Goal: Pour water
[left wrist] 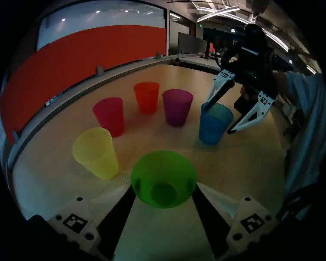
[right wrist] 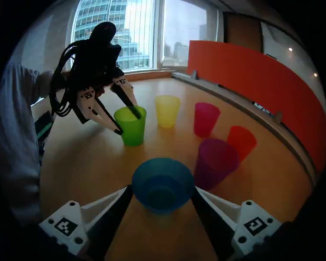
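A green cup (left wrist: 164, 174) stands on the wooden table (left wrist: 232, 169) between the fingers of my left gripper (left wrist: 164, 188), which press on its two sides. Farther off, the blue cup (left wrist: 214, 126) is clasped the same way by my right gripper (left wrist: 217, 120). In the right gripper view the blue cup (right wrist: 163, 182) sits upright between my right gripper's (right wrist: 162, 189) fingers, and the left gripper (right wrist: 129, 123) straddles the green cup (right wrist: 130, 126). Whether either cup holds water cannot be told.
Several other cups stand in an arc: yellow (left wrist: 95, 152), pink (left wrist: 109, 115), orange (left wrist: 146, 96) and purple (left wrist: 177, 106). A raised ledge and an orange wall panel (left wrist: 76, 65) border the table's far side. A person's sleeve (right wrist: 15, 130) shows at the table's edge.
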Available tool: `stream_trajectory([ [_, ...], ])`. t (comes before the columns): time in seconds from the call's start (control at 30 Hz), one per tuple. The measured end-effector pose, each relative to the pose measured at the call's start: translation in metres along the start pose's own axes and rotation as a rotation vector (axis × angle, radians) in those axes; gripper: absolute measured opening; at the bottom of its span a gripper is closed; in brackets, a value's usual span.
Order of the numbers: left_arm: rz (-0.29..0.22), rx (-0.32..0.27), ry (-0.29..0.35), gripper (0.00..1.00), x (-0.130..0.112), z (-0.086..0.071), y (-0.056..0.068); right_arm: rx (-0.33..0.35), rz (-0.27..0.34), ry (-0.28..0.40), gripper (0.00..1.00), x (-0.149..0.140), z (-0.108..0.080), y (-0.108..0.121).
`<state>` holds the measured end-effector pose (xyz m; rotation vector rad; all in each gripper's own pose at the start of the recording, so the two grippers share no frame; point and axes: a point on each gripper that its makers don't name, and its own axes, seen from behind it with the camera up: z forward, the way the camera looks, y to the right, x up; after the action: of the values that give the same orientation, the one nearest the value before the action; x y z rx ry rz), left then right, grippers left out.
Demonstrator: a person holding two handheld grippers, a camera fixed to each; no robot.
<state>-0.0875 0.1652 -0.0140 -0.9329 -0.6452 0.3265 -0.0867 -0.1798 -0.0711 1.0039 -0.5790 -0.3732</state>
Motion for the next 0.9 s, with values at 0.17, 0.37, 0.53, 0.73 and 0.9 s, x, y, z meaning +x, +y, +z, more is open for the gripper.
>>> stream_trajectory([
  [0.17, 0.000, -0.001, 0.003, 0.85, 0.000, 0.000, 0.000, -0.001, -0.001, 0.003, 1.00, 0.001, 0.002, 0.000],
  [0.37, -0.004, 0.000, 0.007, 0.85, 0.001, -0.001, 0.000, -0.006, -0.001, 0.007, 1.00, 0.002, 0.005, 0.000],
  [0.53, -0.006, 0.000, 0.015, 0.85, 0.003, -0.001, 0.000, -0.020, 0.000, 0.009, 0.92, 0.002, 0.006, 0.002],
  [0.73, -0.007, 0.004, 0.031, 0.85, 0.008, -0.003, 0.001, -0.031, 0.005, 0.022, 0.91, 0.003, 0.006, 0.002],
  [0.9, -0.013, 0.014, 0.061, 0.85, 0.016, -0.009, 0.002, -0.040, 0.013, 0.034, 0.91, 0.005, 0.004, 0.002],
])
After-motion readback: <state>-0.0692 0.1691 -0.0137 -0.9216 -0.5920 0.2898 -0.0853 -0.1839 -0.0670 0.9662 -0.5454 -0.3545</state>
